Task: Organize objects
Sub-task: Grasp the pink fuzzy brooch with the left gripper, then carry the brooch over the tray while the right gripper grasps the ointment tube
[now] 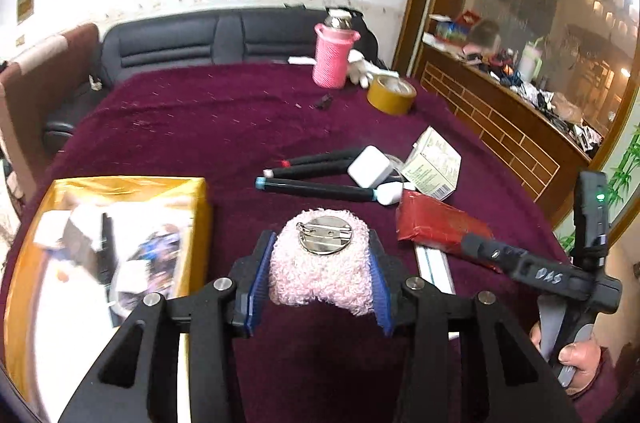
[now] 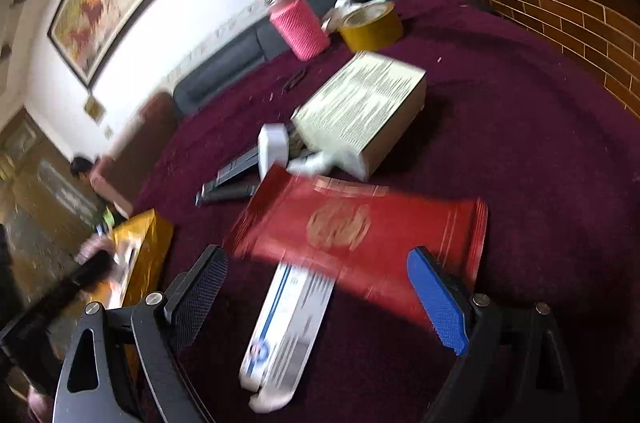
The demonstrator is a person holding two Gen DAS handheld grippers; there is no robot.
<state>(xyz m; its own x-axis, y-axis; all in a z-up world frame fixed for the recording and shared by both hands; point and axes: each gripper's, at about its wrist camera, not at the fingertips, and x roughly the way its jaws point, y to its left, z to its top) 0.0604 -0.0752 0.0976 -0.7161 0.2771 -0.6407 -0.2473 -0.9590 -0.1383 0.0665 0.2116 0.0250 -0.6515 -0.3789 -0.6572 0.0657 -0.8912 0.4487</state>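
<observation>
Clamping pink fluffy brooch (image 1: 320, 263): L gripper (image 1: 318, 269), L view only; R gripper (image 2: 320, 299) released over red packet (image 2: 360, 227).

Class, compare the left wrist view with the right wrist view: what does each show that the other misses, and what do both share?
Only the left wrist view shows the left gripper, its jaws shut on a fluffy pink brooch with a metal pin back.

Only the right wrist view shows the right gripper with jaws open and nothing between them, above a white tube that lies partly under the red packet.

Both show the red packet, gold box, pink bottle, tape roll and maroon cloth.
</observation>
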